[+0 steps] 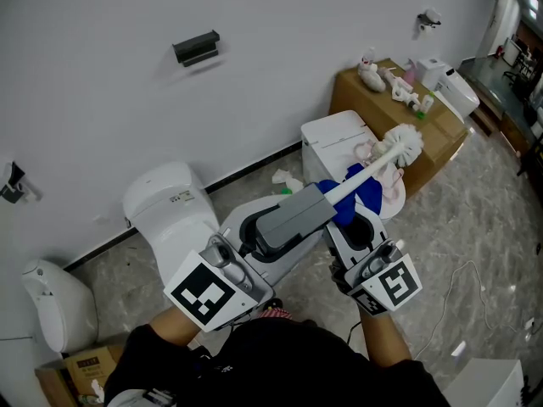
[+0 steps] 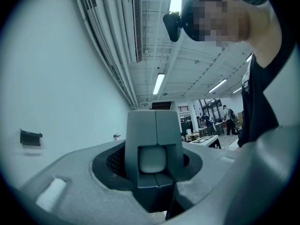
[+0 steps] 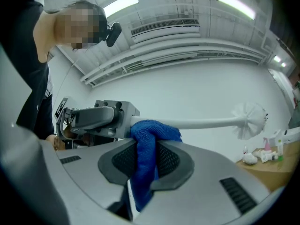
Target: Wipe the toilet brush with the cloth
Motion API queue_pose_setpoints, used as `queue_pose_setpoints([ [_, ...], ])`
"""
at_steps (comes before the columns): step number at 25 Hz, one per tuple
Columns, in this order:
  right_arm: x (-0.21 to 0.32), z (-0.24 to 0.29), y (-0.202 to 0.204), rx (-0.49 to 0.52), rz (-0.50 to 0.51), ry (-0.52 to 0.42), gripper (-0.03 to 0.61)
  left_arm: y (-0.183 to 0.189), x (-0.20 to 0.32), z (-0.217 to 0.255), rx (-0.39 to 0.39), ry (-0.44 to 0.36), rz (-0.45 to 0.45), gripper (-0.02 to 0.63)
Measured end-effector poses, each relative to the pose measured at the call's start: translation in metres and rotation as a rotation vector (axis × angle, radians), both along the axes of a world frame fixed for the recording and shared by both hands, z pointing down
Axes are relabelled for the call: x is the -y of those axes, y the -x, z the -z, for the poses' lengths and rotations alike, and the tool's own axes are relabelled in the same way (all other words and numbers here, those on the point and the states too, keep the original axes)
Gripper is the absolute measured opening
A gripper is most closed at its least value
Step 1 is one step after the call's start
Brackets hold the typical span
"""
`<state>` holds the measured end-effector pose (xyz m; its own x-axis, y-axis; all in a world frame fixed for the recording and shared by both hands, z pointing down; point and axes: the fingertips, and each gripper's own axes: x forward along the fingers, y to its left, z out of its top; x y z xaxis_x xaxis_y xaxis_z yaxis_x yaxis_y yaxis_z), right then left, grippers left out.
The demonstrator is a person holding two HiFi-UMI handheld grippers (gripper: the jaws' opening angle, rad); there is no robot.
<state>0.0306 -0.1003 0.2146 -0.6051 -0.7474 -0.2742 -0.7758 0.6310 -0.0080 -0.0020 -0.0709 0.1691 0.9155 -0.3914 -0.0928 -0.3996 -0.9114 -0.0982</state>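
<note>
The toilet brush has a grey block handle [image 1: 293, 219], a white shaft [image 1: 366, 175] and a white bristle head [image 1: 405, 145], and it is held level above the floor. My left gripper [image 1: 253, 242] is shut on the handle [image 2: 154, 149], which fills the gap between its jaws. A blue cloth [image 1: 363, 195] is draped over the shaft just past the handle. My right gripper [image 1: 356, 229] is shut on that cloth [image 3: 147, 146], and the cloth's tail hangs down between the jaws. In the right gripper view the bristle head [image 3: 251, 118] points right.
A white toilet [image 1: 174, 206] stands by the wall, and another white fixture [image 1: 51, 303] is at the far left. A white cabinet [image 1: 335, 138] and a cardboard box [image 1: 441, 147] with small items are behind the brush. A cable [image 1: 458, 278] lies on the marble floor.
</note>
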Motion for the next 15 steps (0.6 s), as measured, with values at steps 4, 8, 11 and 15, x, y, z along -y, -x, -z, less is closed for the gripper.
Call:
queue_pose_setpoints([
  [4, 0.0021, 0.0021, 0.0011, 0.027, 0.006, 0.012, 0.078, 0.0001, -0.0010, -0.0013, -0.002, 0.010, -0.003, 0.183],
  [8, 0.0042, 0.0045, 0.0011, 0.044, 0.007, 0.018, 0.078, -0.0004, -0.0013, -0.0027, -0.001, 0.022, -0.009, 0.183],
  [11, 0.0055, 0.0042, 0.0006, 0.049, 0.007, 0.024, 0.078, -0.0007, -0.0001, -0.0039, 0.003, 0.019, -0.015, 0.183],
  [15, 0.0060, 0.0042, -0.0011, 0.050, -0.001, 0.026, 0.077, -0.0013, 0.0002, -0.0038, 0.004, 0.017, -0.022, 0.183],
])
